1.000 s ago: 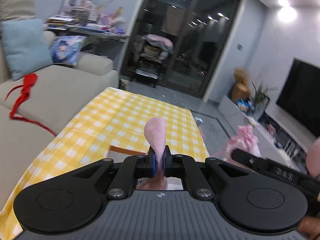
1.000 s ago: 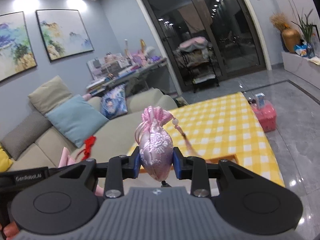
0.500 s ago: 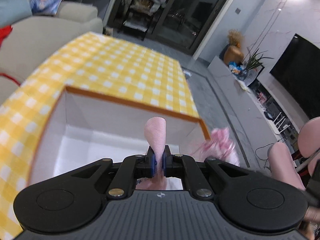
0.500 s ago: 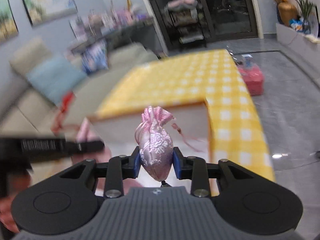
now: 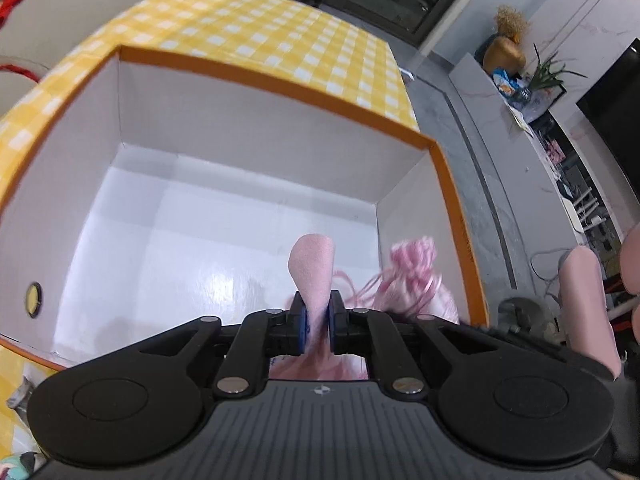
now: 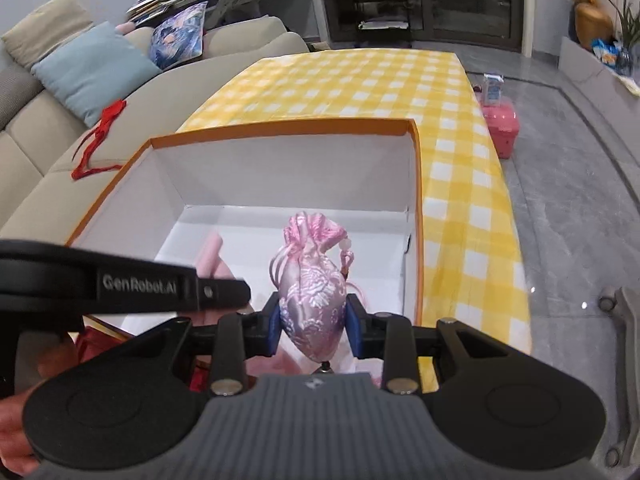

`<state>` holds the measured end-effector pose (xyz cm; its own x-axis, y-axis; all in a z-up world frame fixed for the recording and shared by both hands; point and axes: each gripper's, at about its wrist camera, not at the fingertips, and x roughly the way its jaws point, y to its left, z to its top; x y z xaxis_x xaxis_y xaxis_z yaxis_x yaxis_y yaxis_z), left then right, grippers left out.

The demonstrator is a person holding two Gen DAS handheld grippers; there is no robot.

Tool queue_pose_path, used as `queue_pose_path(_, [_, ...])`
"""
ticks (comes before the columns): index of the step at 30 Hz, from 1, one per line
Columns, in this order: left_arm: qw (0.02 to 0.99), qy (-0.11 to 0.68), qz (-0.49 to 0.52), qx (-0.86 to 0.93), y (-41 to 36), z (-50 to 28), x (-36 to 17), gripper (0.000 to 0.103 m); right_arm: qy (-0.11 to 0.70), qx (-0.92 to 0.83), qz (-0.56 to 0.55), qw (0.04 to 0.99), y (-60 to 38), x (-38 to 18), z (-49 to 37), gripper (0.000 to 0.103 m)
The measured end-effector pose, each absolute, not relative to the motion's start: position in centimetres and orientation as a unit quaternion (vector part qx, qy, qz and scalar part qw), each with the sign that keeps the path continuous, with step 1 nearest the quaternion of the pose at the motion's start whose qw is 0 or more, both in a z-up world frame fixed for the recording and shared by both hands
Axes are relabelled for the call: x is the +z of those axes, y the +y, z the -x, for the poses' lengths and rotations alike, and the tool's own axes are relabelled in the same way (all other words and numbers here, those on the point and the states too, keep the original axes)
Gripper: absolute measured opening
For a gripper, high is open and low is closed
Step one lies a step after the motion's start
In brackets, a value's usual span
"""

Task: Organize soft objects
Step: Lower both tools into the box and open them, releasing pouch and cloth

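An orange-rimmed box (image 5: 280, 80) with white inside stands open on the yellow checked table; it also shows in the right wrist view (image 6: 280, 124). My left gripper (image 5: 317, 322) is shut on a soft pink plush piece (image 5: 312, 268), held over the box's near right part. My right gripper (image 6: 314, 322) is shut on a pink embroidered drawstring pouch (image 6: 314, 292), held over the box's near edge. The pouch's top shows beside my left gripper (image 5: 412, 276). The left gripper's body (image 6: 120, 284) crosses the right wrist view, with the plush piece (image 6: 208, 256) beyond it.
A beige sofa (image 6: 48, 128) with cushions and a red ribbon (image 6: 100, 128) lies left of the table. A pink case (image 6: 500, 128) stands on the floor to the right. A chair base (image 6: 624, 304) is at the right. A TV bench (image 5: 520, 120) runs along the far right.
Both grippers have moved forward and tilted down, from above the table to over the open box, each still holding its object. They now sit close side by side.
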<state>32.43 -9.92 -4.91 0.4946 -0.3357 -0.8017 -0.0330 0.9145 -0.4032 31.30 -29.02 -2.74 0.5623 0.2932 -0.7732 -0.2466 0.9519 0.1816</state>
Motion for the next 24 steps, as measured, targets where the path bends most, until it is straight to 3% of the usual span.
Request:
queue_pose_path(2, [0.836, 0.503, 0.199, -0.095, -9.7, -32.6, -5.4, 0.018, 0.440, 0.153, -0.016, 0.885, -28.7, -2.6, -31.2, 0.031])
queue_pose_path(4, [0.841, 0.497, 0.193, -0.091, -9.7, -32.5, -5.4, 0.030, 0.439, 0.149, -0.019, 0.886, -28.8, -2.6, -31.2, 0.031])
queue_pose_path(6, [0.844, 0.494, 0.193, -0.082, -9.8, -32.4, -5.3, 0.054, 0.438, 0.147, -0.020, 0.887, -28.6, -2.5, -31.4, 0.031])
queue_pose_path(11, [0.856, 0.467, 0.200, -0.091, -9.6, -31.8, -4.8, 0.088, 0.438, 0.145, -0.018, 0.887, -28.5, -2.4, -31.2, 0.031])
queue_pose_path(15, [0.883, 0.413, 0.207, -0.082, -9.3, -30.9, -3.7, 0.098, 0.437, 0.144, -0.016, 0.887, -28.4, -2.4, -31.1, 0.031])
queue_pose_path(24, [0.907, 0.398, 0.132, -0.037, -9.5, -30.7, -2.4, 0.098, 0.434, 0.140, -0.026, 0.890, -28.6, -2.4, -31.1, 0.032])
